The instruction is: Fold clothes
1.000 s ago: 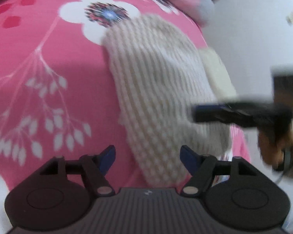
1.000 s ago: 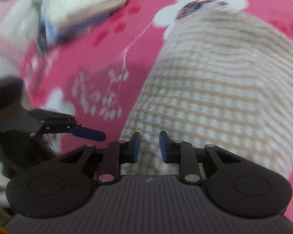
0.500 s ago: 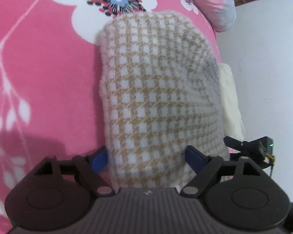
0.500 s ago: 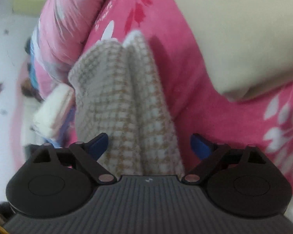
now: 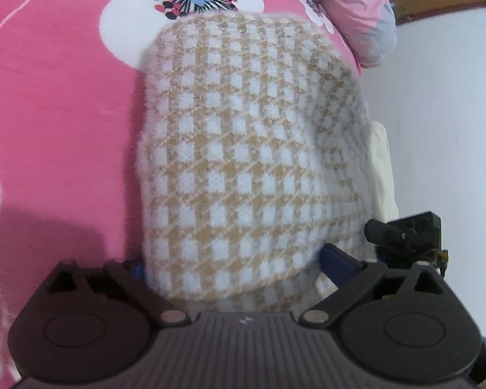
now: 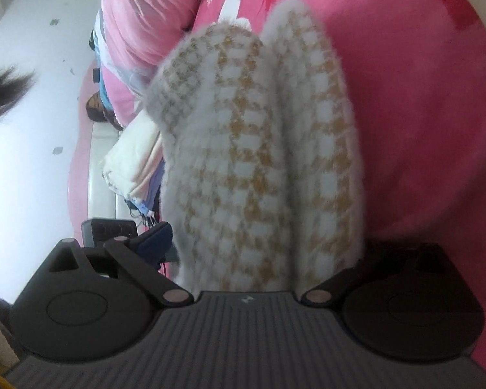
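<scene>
- A folded garment (image 5: 249, 168) of fluffy white-and-tan houndstooth knit is seen lying on a pink bed sheet (image 5: 55, 113) printed with white flowers.
- In the left wrist view the garment is placed in the middle of the picture, with its near end between the two fingers of the left claw (image 5: 233, 264).
- The left claw is spread wide; only the right blue fingertip (image 5: 338, 259) is shown clearly, while the left one is almost covered by the knit. Whether the cloth is pressed by the pads cannot be told.
- In the right wrist view the garment (image 6: 259, 162) is seen from its edge as two thick layers, one beside the other, and its near end reaches into the right claw (image 6: 265, 246).
- The right claw is also spread wide; its left blue fingertip (image 6: 155, 238) is visible beside the knit, and the other fingertip is hidden by the cloth and shadow. A grip on the garment cannot be confirmed.
- A part of the right claw is shown at the right edge of the left wrist view, just beside the garment.
- A stack of folded clothes (image 6: 133, 159) is seen to the left of the garment in the right wrist view.
- A pink quilt (image 5: 356, 9) is lying at the far right of the bed.
</scene>
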